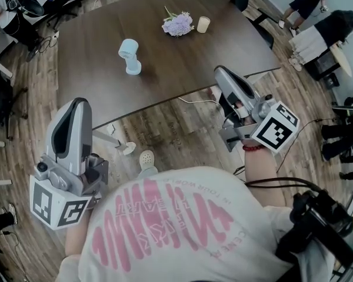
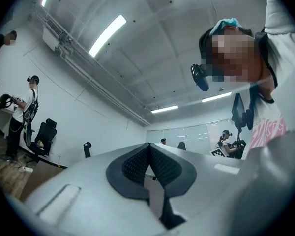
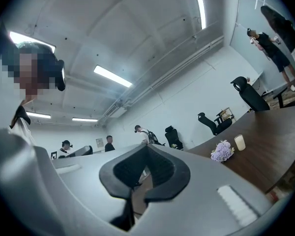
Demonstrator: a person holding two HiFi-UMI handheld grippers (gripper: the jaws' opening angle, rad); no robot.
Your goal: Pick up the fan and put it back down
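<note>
I am at the very start: the fan (image 1: 129, 56) stands on the table (image 1: 182, 63), left of its middle and well away from both my claws, and nothing has touched it yet. As I judge it, the step in hand is the reach.

My left claw (image 1: 77, 101) is together, its tips meeting with nothing between them, and my right claw (image 1: 219, 70) is likewise together and empty. Before I can take the fan, one claw has to come apart, go forward over the near edge and drop its nose toward the fan.

I hold both claws close to my body on the near side of the table, left one low at my left, right one higher at my right with its tip about at the near edge. Both point away from me and tilt a little upward, so each looks at the ceiling more than at the table. Flowers (image 1: 177, 23) and a cup (image 1: 203, 24) sit at the far side, clear of the fan.
</note>
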